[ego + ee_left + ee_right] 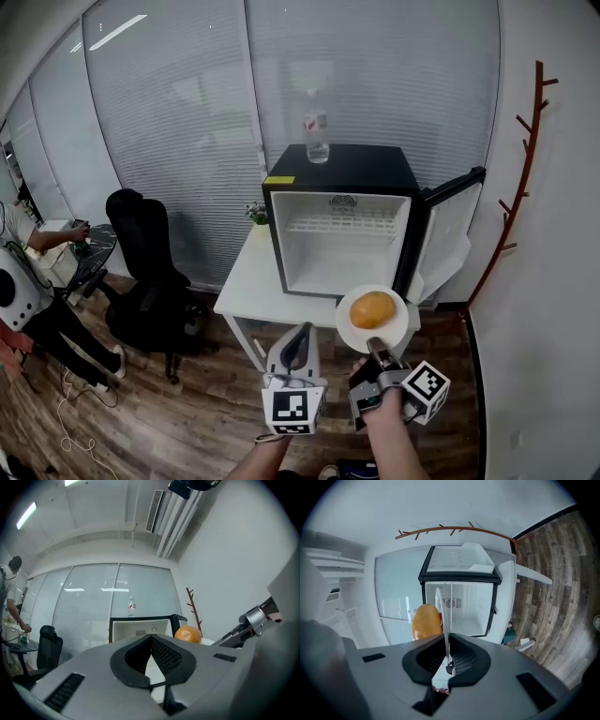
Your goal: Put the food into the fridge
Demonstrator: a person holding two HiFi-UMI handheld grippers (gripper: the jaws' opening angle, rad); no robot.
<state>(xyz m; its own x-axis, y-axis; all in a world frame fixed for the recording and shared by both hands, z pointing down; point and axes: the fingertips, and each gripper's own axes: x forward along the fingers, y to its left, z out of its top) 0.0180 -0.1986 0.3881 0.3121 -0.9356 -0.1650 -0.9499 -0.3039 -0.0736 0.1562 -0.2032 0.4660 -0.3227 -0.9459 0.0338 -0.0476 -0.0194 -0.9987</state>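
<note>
The food (pixel 372 308) may roll off the plate (pixel 349 324), clamped by its rim in the right gripper (pixel 374 344), if tilted nearing the fridge (pixel 337 173); left gripper (pixel 298 337) clenched empty.

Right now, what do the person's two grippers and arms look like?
The left gripper and the right gripper have grey bodies with black, mesh-textured pads inside the jaws. Each carries a cube with black-and-white square markers. The forearms are bare; no sleeves show.
</note>
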